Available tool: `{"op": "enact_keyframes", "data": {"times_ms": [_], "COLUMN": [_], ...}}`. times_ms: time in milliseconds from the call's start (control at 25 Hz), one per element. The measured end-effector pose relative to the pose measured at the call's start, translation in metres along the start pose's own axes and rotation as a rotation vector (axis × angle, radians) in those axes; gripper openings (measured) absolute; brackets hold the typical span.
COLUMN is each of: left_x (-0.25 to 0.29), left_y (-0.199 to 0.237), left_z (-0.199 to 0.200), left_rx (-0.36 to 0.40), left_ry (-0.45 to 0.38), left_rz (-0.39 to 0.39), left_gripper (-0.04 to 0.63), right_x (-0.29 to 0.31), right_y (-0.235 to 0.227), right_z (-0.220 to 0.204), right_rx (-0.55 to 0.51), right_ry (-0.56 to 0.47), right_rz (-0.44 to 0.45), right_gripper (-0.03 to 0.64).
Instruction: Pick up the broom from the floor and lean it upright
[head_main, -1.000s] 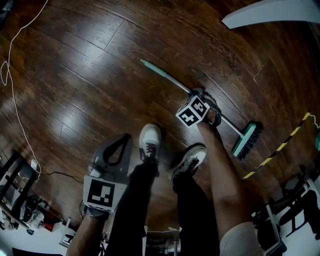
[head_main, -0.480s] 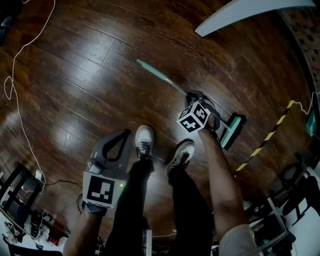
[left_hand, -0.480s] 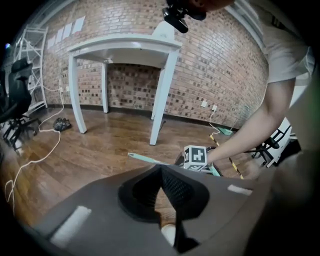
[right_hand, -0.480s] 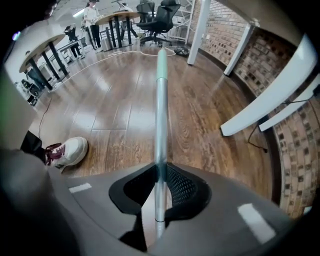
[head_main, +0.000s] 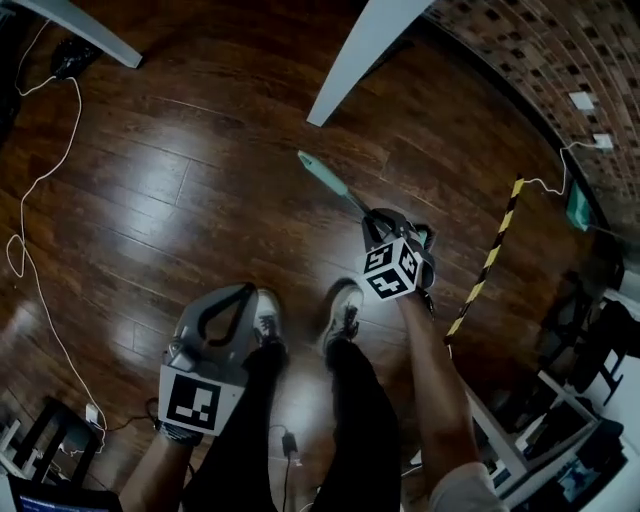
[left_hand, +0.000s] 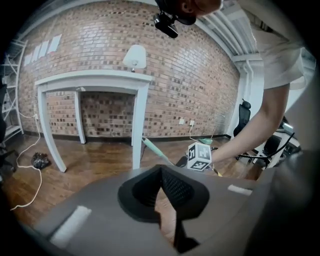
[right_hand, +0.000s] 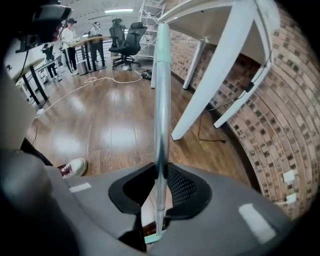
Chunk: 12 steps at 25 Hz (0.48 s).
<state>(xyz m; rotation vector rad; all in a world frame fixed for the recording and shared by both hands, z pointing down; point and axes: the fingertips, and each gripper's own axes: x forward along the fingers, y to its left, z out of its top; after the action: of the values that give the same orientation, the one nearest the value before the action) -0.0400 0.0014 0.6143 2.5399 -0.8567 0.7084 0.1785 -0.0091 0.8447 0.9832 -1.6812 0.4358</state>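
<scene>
The broom has a silver handle (head_main: 352, 202) with a teal grip end (head_main: 318, 172). It hangs off the floor, steeply tilted, in my right gripper (head_main: 385, 222). In the right gripper view the handle (right_hand: 161, 100) runs straight up between the jaws, and the teal broom head (right_hand: 152, 238) peeks out below them. The jaws of the right gripper (right_hand: 161, 172) press on the handle while easing open slightly. My left gripper (head_main: 240, 292) hangs at lower left, shut and holding nothing, well apart from the broom. From the left gripper (left_hand: 161, 175) view, the broom handle (left_hand: 151, 148) shows beyond the jaws.
A white table leg (head_main: 365, 55) slants down just behind the broom tip, and a brick wall (head_main: 520, 60) lies at upper right. Yellow-black tape (head_main: 485, 265) crosses the floor at the right. A white cable (head_main: 40, 180) trails at the left. The person's shoes (head_main: 342, 310) stand between the grippers.
Both grippers have risen. The broom has come off the floor with the right gripper, and its handle has swung steeper. Its head has dropped out of the head view behind the right gripper.
</scene>
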Motion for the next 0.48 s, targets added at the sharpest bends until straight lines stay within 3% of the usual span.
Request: {"op": "enact_keyframes", "data": {"times_ms": [160, 200, 360, 480], "left_x": [0.014, 0.016, 0.023, 0.033], "left_y": [-0.021, -0.025, -0.025, -0.032], "left_z": [0.037, 0.044, 0.072, 0.099], "left_rx": [0.195, 0.184, -0.074, -0.091], "left_ry": [-0.060, -0.062, -0.046, -0.060], "left_rz": [-0.079, -0.078, -0.012, 0.008], "left_gripper": [0.000, 0.000, 0.000, 0.000], "right_x": [-0.037, -0.046, -0.071, -0.085], "right_y": [-0.047, -0.056, -0.095, -0.124], "right_z": [-0.005, -0.006, 0.002, 0.011], "right_rx": [0.104, 0.126, 0.194, 0.217], "right_ry": [-0.046, -0.056, -0.107, -0.149], "right_rz": [-0.071, -0.080, -0.106, -0.106], "right_gripper": [0.091, 0.091, 0.091, 0.093]}}
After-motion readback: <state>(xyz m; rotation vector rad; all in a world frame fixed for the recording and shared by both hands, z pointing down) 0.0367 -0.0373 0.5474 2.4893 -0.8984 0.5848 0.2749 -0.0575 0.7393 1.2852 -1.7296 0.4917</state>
